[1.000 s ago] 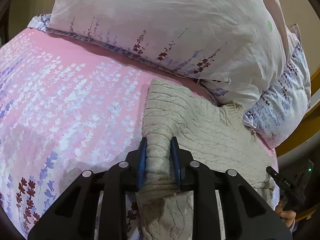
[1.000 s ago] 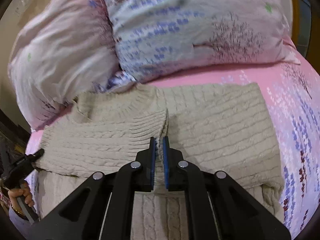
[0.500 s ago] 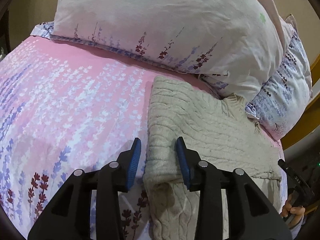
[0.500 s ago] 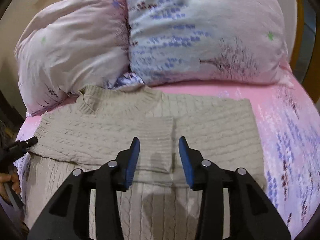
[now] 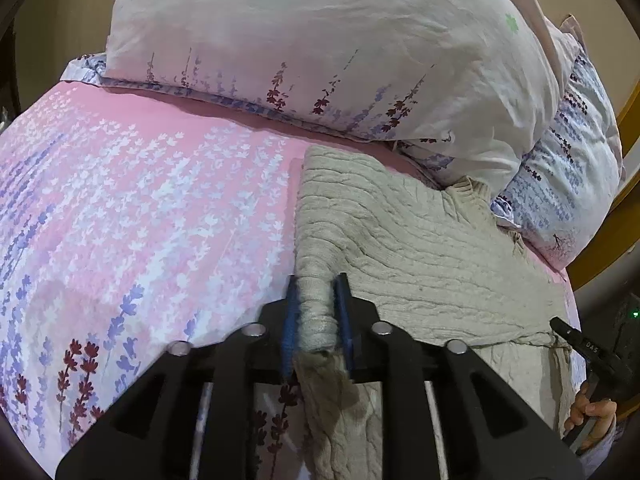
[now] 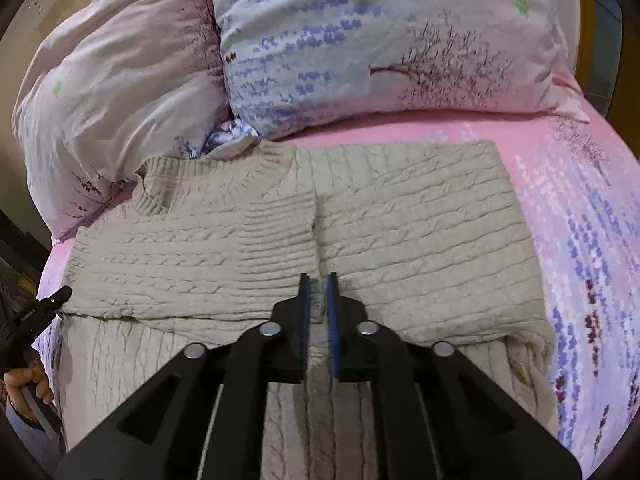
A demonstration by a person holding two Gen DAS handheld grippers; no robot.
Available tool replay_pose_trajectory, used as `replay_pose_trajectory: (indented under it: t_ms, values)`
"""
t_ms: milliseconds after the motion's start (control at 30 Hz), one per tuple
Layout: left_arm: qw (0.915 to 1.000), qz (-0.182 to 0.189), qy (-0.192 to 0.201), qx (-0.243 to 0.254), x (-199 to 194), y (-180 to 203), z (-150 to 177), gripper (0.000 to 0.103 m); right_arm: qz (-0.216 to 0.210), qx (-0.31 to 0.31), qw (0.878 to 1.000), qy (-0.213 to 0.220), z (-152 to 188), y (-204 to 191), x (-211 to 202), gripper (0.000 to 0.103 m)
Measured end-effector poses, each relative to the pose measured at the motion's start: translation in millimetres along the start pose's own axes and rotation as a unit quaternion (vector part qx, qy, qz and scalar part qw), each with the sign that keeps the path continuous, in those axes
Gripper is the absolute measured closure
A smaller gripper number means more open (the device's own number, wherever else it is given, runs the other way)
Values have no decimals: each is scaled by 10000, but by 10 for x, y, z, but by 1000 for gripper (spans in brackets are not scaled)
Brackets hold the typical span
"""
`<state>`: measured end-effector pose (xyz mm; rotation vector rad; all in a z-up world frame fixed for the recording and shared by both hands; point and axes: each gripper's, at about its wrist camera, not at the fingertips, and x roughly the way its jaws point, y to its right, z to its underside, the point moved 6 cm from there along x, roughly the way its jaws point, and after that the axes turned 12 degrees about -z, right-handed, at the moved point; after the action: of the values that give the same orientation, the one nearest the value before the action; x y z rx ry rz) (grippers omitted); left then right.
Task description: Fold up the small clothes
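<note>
A beige cable-knit sweater (image 5: 420, 248) lies on the pink flowered bed sheet (image 5: 140, 208), with both sleeves folded across its chest. My left gripper (image 5: 316, 304) is shut on the sweater's left folded edge. In the right wrist view the sweater (image 6: 420, 240) spreads wide, neckline toward the pillows. My right gripper (image 6: 318, 296) is shut on knit fabric where the two sleeve cuffs meet at the middle.
Two large flowered pillows (image 5: 320, 48) (image 6: 380, 40) stand at the head of the bed behind the sweater. The other gripper and a hand show at the frame edges (image 5: 588, 352) (image 6: 32, 320). A wooden bed frame (image 5: 624, 112) is at the right.
Half a second ago both grippers were open above the sweater. Now each has closed again on the knit fabric, the left on the side edge, the right at the centre.
</note>
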<state>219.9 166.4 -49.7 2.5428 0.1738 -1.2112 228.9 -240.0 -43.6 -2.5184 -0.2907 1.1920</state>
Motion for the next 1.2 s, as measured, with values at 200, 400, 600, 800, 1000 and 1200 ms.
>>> replay_pose_trajectory:
  t_ms: [200, 400, 600, 800, 1000, 1200]
  values:
    - [9968, 293, 732, 158, -383, 136, -79, 79, -161, -533, 9982, 202, -10, -271, -69, 78]
    - [9963, 434, 137, 727, -127, 482, 95, 79, -33, -754, 9969, -202, 134, -351, 207, 67]
    - [9977, 546, -132, 390, -82, 422, 129, 78, -152, -734, 9966, -353, 87, -390, 261, 52]
    - [9964, 744, 30, 409, -600, 97, 335, 42, -761, -223, 9968, 17, 282, -105, -384, 35]
    - [9940, 1075, -200, 67, -958, -358, 785, 41, -818, 586, 9948, 135, 832, 653, -1146, 35]
    - [9878, 1480, -433, -216, -1137, -420, 1274, 41, -1126, 1163, 9868, -93, 1371, 997, -1397, 49]
